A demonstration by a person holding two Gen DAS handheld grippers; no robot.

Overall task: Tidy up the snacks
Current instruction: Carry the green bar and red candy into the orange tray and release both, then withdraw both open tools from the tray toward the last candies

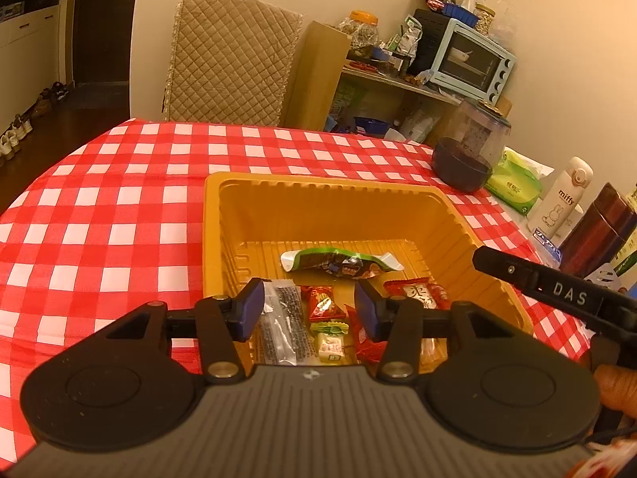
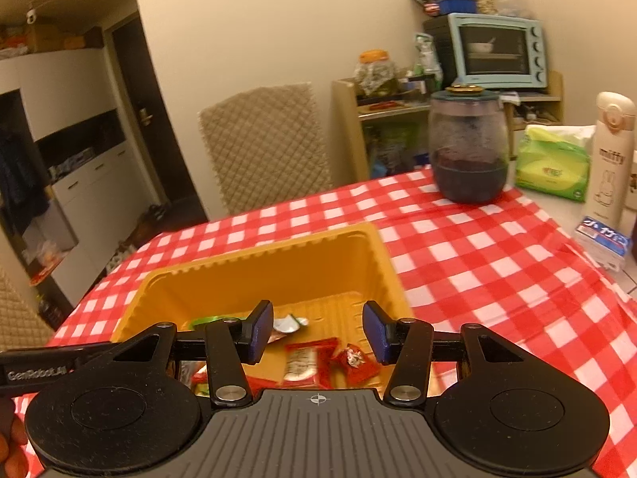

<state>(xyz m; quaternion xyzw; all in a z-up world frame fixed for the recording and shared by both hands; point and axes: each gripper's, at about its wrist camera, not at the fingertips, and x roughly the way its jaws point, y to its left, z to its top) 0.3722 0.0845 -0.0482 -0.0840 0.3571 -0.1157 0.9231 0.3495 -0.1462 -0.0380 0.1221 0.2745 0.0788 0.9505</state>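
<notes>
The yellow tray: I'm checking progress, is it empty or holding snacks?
Holding snacks: the yellow tray has several wrapped snacks on its floor.

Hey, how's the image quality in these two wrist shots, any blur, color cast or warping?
Left wrist view: warm orange cast, sharp on the yellow tray, checked tablecloth bowed by the fisheye. Right wrist view: same cast, softer, the quilted chair and dark jar slightly blurred, black corners.
</notes>
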